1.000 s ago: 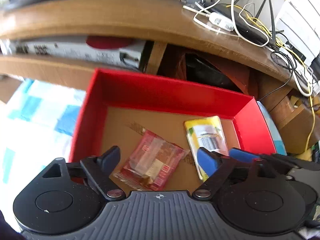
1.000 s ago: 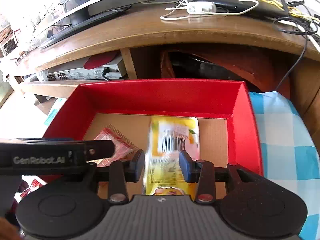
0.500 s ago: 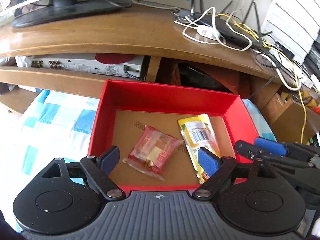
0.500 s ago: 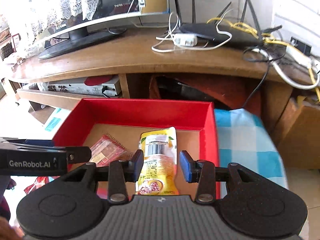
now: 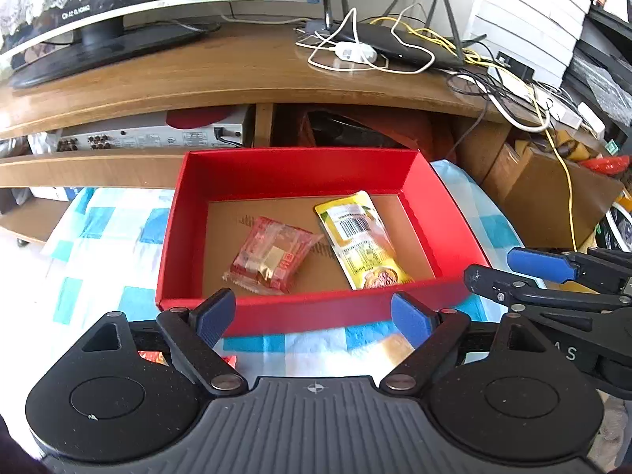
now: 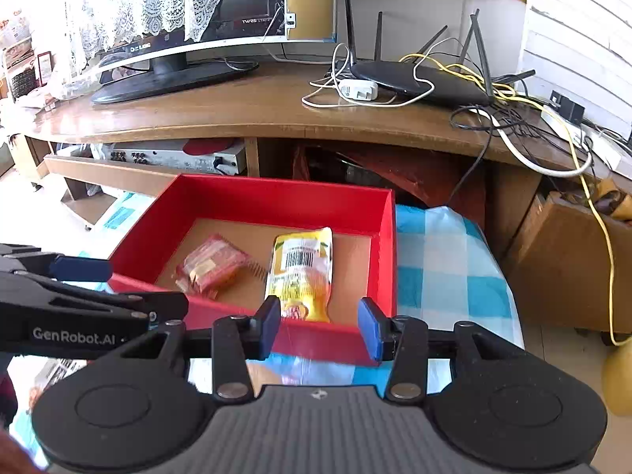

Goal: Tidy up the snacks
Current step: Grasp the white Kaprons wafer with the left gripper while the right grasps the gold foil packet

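Snack packets lie loose on the cardboard floor of a red box (image 5: 292,173) set on a blue-checked cloth (image 6: 442,260): a red packet (image 5: 272,254) at centre-left, a yellow pouch (image 5: 361,245) to its right, the two apart. Left gripper (image 5: 312,314) hovers before the box's near wall, fingers spread wide and empty. Right gripper (image 6: 320,326) also hangs short of that wall; its fingers have just been opening and hold nothing. The near wall hides the pouch's lower end in the right wrist view. More red wrapping (image 5: 152,356) behind the left gripper is mostly hidden.
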A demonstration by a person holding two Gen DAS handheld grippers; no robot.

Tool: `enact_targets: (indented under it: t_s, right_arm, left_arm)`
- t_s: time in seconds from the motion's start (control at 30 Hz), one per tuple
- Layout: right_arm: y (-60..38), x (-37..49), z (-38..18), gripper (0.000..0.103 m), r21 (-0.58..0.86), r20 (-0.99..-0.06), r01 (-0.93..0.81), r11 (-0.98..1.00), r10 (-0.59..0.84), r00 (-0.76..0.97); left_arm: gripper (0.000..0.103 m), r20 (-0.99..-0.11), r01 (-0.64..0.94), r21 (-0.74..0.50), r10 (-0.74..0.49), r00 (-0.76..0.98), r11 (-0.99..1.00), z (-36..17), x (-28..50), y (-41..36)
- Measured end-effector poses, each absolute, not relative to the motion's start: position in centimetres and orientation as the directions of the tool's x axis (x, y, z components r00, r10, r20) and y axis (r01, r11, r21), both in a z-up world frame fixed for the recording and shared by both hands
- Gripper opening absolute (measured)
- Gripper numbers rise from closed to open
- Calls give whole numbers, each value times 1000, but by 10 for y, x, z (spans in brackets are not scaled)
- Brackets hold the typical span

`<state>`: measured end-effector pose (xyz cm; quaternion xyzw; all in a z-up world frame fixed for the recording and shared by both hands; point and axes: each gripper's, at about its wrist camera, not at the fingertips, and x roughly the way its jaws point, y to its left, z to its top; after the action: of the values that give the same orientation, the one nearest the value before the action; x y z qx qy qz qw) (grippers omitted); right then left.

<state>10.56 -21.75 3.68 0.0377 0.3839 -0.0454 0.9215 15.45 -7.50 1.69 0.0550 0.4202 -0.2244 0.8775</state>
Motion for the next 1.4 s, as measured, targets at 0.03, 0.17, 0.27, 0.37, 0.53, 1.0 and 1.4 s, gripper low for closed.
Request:
enact_targets:
  t_s: [0.03,0.17,0.27,0.37,0.53,1.0,1.4]
  right_arm:
    - [-217,102,37,58,39,-713,114,993,-53,699]
    - [-212,90,35,58,52,-728,108,993,-37,685]
    - [-208,84,34,58,54,-733,99,994,-28,680]
    - [-206,77,32,58,64,-742,93,994,-15,670]
    - [-205,68,28,58,62,-753,96,993,-17,657]
    - [-226,59,10,59,86,-800,134,987,-12,600]
    - [-240,58,-2,59,144,-828,139,980,42,559]
  left_arm:
    - [90,-761,443,-88,-347,548,892,18,151,-75]
    - [91,-756,458,-66,-344,556,887,19,139,-73]
    - [91,-758,466,-59,-343,554,883,18,133,-70]
    - [92,-762,475,-52,-342,549,879,16,128,-68]
    - [92,-771,496,-29,-335,542,868,10,119,-69]
    - [95,-810,582,5,-338,479,813,-10,115,-85]
    - [97,-903,668,-10,-293,314,744,-54,100,-90]
